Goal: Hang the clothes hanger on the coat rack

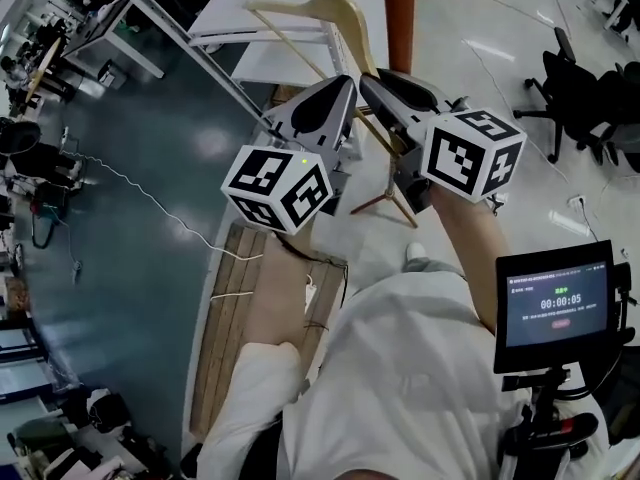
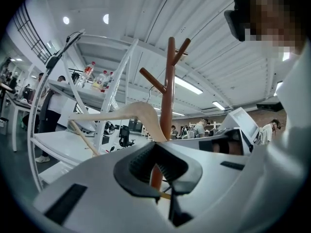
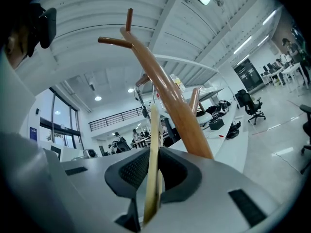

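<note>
The hanger (image 1: 335, 10) is held at the upper centre of the head view, clamped by both the left gripper (image 1: 347, 88) and the right gripper (image 1: 372, 84), just beside the coat rack (image 1: 400, 13).

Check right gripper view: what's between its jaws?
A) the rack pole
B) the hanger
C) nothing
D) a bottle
B: the right gripper has its jaws shut on a pale wood strip of the hanger; the rack rises beyond the jaws, not between them.
</note>
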The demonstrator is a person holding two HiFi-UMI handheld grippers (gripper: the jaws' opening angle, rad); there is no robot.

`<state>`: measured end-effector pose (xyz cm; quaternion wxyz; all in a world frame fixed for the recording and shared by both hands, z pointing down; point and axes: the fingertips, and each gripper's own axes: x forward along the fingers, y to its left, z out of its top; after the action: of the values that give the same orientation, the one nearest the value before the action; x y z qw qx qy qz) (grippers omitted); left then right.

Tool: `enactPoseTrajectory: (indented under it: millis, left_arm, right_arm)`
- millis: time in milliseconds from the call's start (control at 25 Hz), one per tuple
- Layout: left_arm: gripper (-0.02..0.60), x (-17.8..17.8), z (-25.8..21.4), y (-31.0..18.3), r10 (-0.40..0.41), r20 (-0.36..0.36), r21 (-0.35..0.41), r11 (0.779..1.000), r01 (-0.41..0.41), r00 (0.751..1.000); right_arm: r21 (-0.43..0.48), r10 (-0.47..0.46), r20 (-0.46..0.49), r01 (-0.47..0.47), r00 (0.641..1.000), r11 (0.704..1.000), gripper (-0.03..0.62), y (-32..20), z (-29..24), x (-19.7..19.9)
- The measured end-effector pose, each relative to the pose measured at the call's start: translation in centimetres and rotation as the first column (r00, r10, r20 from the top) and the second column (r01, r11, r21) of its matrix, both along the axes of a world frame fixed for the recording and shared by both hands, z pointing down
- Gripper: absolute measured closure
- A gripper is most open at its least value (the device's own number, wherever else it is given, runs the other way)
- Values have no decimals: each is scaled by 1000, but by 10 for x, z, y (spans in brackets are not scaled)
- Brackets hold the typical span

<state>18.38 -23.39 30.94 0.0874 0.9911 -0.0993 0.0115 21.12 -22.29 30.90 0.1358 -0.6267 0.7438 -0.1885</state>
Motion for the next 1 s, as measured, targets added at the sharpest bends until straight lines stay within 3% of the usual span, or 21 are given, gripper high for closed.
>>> enactPoseTrajectory:
  millis: [520,1000]
  left_arm:
    - [577,25,-2,35,61,38,-1,998,-61,997]
    - [577,32,-2,41,50,41,4,999,-51,998]
  right_arm:
    - [-17,3,-35,-4,999,1000,528,36,-6,20]
    - [64,-11,-69,16,998,998,526,61,-19,36]
